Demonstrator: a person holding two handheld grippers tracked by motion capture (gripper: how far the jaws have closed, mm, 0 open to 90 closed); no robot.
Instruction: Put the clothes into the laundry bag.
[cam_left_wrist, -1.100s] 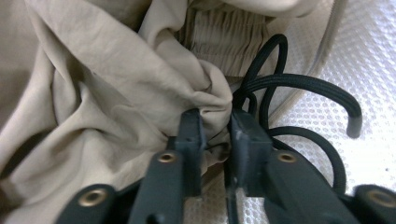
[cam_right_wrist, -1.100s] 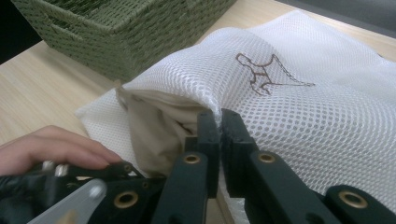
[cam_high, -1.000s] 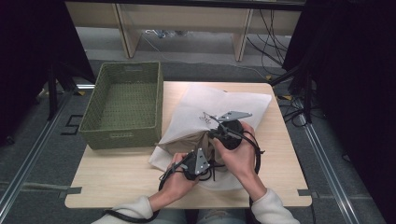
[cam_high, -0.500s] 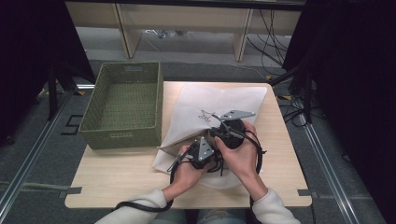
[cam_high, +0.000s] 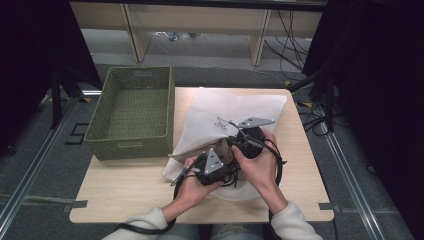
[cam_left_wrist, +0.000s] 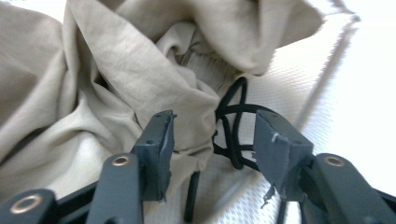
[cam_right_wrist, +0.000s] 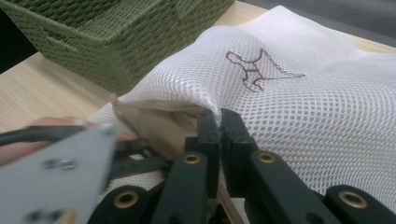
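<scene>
Overhead light: even and soft on the surface (cam_high: 125, 195), with faint shadows.
Edges: dark at both sides of the high view.
Glare: the mesh bag (cam_left_wrist: 369, 93) is blown out white.
Blur: the grey plate (cam_right_wrist: 56, 172) is smeared, close foreground.

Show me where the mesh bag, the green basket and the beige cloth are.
mesh bag (cam_right_wrist: 299, 107), right gripper view, its top face.
green basket (cam_high: 131, 146), high view, its near wall.
beige cloth (cam_left_wrist: 116, 65), left gripper view, a crumpled fold.
</scene>
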